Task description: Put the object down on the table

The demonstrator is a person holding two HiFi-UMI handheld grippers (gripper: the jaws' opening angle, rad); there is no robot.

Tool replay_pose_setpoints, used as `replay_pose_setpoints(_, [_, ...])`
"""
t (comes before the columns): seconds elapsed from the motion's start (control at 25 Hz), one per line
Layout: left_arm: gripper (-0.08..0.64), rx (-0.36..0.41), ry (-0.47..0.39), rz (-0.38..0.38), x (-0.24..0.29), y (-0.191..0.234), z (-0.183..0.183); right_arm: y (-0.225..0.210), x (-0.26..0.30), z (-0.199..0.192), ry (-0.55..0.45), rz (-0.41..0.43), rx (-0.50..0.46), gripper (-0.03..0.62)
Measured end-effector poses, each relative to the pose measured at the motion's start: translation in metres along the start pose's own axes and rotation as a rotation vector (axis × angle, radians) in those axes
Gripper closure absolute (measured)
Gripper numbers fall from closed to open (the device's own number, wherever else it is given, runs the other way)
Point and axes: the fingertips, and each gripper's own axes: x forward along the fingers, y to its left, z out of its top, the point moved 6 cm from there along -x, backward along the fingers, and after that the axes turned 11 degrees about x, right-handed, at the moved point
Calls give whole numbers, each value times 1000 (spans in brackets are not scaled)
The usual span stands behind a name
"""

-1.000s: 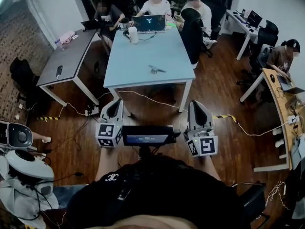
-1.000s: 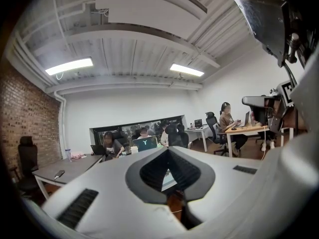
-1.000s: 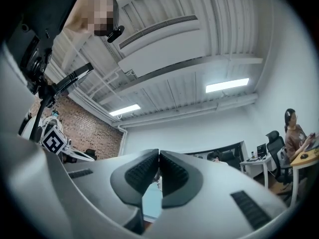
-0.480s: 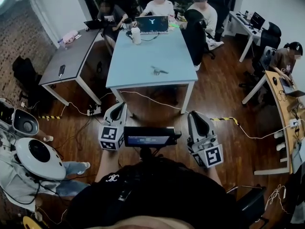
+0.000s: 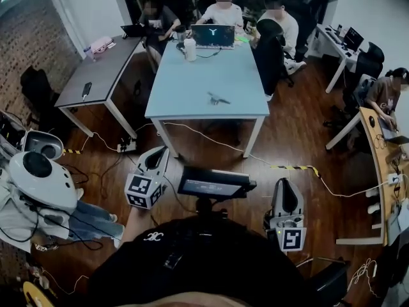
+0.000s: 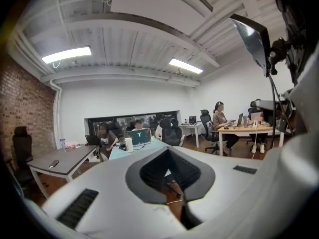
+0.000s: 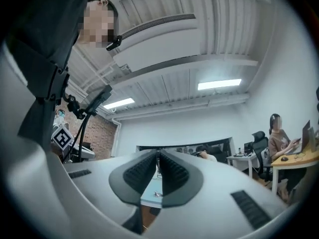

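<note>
A small dark object [image 5: 218, 99] lies on the light blue table [image 5: 192, 82], far ahead of both grippers; through the right gripper's jaws it is a speck [image 7: 157, 194]. My left gripper [image 5: 156, 153] hangs over the wooden floor, its pads meeting at the tips [image 6: 167, 152] with nothing in them. My right gripper [image 5: 287, 183] is lower and nearer my body. Its jaws are closing, with only a thin slit left at the tips [image 7: 158, 153] and nothing between them.
People sit at the table's far end behind a laptop [image 5: 213, 36] and a white cup [image 5: 190, 48]. A grey table [image 5: 96, 75] stands to the left, a wooden desk [image 5: 377, 146] to the right. Cables [image 5: 211, 139] cross the floor. White equipment [image 5: 35, 171] stands at my left.
My right gripper has dropped down and to the right, closer to my body. The left gripper has stayed about where it was. The white equipment at the left has shifted upward in the view.
</note>
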Motion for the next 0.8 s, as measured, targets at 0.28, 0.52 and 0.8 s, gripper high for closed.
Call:
replay_pose_setpoints(0.28, [555, 20, -59, -42, 2, -13, 14, 4, -12, -9, -11, -26, 0, 572])
replay_pose_setpoints(0.52, [555, 14, -56, 8, -3, 1, 13, 9, 30, 0, -25, 52, 61, 555])
replay_pose_setpoints(0.8, [555, -28, -1, 23, -17, 16, -17, 33, 53, -17, 44, 141, 124, 606])
